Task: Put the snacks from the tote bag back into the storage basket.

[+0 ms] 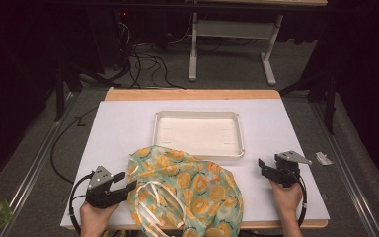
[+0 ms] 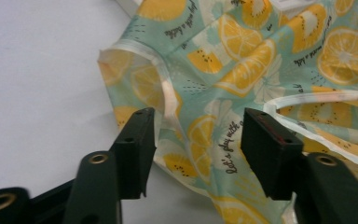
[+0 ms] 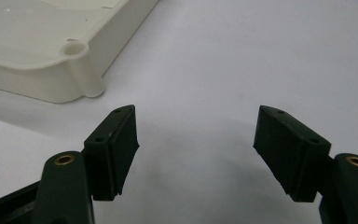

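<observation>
Now, L gripper (image 2: 198, 149) jaws apart astride bag (image 2: 242, 70) edge, R gripper (image 3: 196, 154) wide open, well apart.

White tray (image 1: 197, 155) sits mid-worktop, toward the far edge, empty. Worktop (image 1: 123, 128) has a white sheet over a wooden top; wood strip shows along the far edge. Crumpled scrap (image 1: 323, 158) on the floor off the right edge. Black cables (image 1: 145, 64) and white table legs (image 1: 193, 54) beyond the far edge.
</observation>
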Demonstrator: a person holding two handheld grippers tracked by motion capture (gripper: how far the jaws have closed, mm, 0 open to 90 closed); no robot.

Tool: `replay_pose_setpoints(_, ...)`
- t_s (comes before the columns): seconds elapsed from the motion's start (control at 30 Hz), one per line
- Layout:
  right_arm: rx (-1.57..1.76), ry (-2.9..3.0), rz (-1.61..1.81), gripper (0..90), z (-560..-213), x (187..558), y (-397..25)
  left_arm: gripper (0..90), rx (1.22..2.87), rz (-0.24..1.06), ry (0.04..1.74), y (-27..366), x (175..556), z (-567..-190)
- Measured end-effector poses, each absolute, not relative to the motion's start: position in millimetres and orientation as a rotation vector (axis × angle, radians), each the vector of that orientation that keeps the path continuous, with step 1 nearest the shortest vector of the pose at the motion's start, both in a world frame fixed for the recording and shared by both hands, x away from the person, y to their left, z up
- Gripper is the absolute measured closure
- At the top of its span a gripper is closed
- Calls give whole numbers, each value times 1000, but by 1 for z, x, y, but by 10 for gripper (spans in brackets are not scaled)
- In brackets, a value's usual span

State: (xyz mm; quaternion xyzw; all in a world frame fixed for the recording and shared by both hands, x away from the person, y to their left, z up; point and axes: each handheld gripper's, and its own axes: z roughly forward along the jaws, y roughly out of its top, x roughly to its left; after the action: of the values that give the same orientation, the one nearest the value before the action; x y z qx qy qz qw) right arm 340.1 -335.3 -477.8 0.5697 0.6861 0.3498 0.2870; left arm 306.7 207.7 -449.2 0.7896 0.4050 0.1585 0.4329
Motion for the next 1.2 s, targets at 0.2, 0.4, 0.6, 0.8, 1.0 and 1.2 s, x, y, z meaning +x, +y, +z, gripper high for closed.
replay_pose_setpoints(0.2, 1517, 1837, 929, 306, -478, 340, -335, 604, 2026, 364, 996, 199, 311, -453)
replay_pose_setpoints(0.4, 1512, 1839, 927, 307, -478, 340, -335, 718, 2032, 342, 984, 195, 313, -454)
replay_pose_setpoints(0.6, 1513, 1840, 926, 307, -478, 340, -334, 799, 2042, 312, 962, 190, 314, -454)
replay_pose_setpoints(0.8, 1512, 1841, 927, 308, -478, 340, -334, 869, 2044, 309, 926, 185, 314, -451)
replay_pose_setpoints(1.0, 1511, 1840, 930, 308, -478, 340, -334, 895, 2054, 281, 893, 180, 315, -450)
replay_pose_setpoints(1.2, 1513, 1839, 928, 309, -478, 340, -334, 899, 2041, 254, 867, 176, 314, -447)
